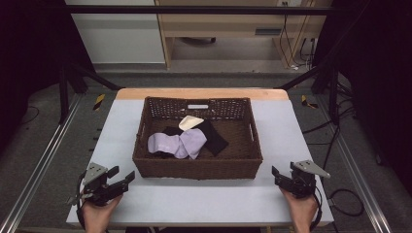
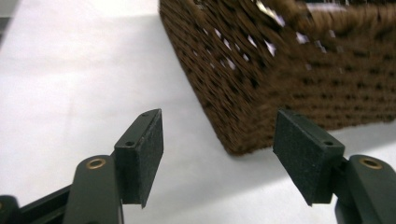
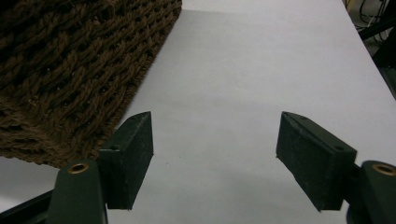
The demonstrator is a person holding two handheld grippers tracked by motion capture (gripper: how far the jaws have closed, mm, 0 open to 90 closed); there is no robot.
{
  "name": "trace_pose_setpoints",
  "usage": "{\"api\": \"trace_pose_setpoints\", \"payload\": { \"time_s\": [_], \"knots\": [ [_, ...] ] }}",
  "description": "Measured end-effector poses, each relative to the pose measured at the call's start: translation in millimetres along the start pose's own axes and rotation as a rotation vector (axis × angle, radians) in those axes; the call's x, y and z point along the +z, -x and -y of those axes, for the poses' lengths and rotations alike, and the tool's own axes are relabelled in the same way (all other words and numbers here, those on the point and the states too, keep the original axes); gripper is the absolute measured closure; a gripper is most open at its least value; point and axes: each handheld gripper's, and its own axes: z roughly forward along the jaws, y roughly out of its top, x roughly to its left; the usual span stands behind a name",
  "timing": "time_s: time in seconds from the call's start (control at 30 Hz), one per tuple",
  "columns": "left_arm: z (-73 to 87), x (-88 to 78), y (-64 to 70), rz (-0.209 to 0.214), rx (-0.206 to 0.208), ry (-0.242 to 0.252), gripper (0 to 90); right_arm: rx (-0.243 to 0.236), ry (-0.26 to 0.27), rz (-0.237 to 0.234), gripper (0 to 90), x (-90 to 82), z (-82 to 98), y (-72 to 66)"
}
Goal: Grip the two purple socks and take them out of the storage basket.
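In the high view, the left gripper (image 1: pixel 116 177) and right gripper (image 1: pixel 282 177) rest near the table's (image 1: pixel 204 204) front corners, jaws spread and empty. The socks (image 1: pixel 177 144) lie in the basket (image 1: pixel 197 170), ahead of and between both grippers, untouched; the work looks not yet begun.

In the left gripper view, a basket corner (image 2: pixel 238 140) stands just beyond the released jaws, nothing between them.

In the right gripper view, the basket wall (image 3: pixel 70 84) sits ahead and left of the open jaws; bare table lies between them.
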Motion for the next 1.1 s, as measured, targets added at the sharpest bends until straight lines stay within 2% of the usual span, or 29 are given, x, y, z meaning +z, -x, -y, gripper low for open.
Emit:
{"api": "trace_pose_setpoints", "payload": {
  "time_s": [0.03, 0.2, 0.33, 0.53, 0.7, 0.93, 1.1],
  "knots": [
    [-2.1, -2.3, -4.1, -0.018, -0.004, 0.012, 33.9, 0.000, 0.002, -0.010, 28.8, 0.4, 0.4, 1.0],
    [-7.9, -7.5, -10.9, -0.036, -0.024, 0.045, 35.1, 0.014, -0.003, -0.022, 28.4, -0.8, 1.0, 3.1],
    [-16.1, -10.8, -11.7, -0.035, -0.003, 0.065, 36.0, 0.012, -0.001, -0.019, 28.0, -2.4, 0.9, 3.4],
    [-28.0, -13.7, -13.2, -0.033, -0.020, 0.091, 36.7, 0.010, 0.001, -0.019, 26.7, -2.4, 1.8, 3.9],
    [-43.2, -19.4, -12.6, -0.031, -0.002, 0.126, 37.0, 0.006, -0.002, -0.019, 25.2, -2.7, 3.0, 4.5],
    [-63.6, -21.3, -7.9, -0.012, -0.010, 0.159, 37.7, 0.009, -0.004, -0.025, 25.2, 0.4, 1.9, 4.9],
    [-87.3, -14.5, 5.4, -0.001, 0.033, 0.157, 37.7, 0.011, -0.003, -0.022, 25.2, 1.3, 1.4, 5.6]
  ]
}}
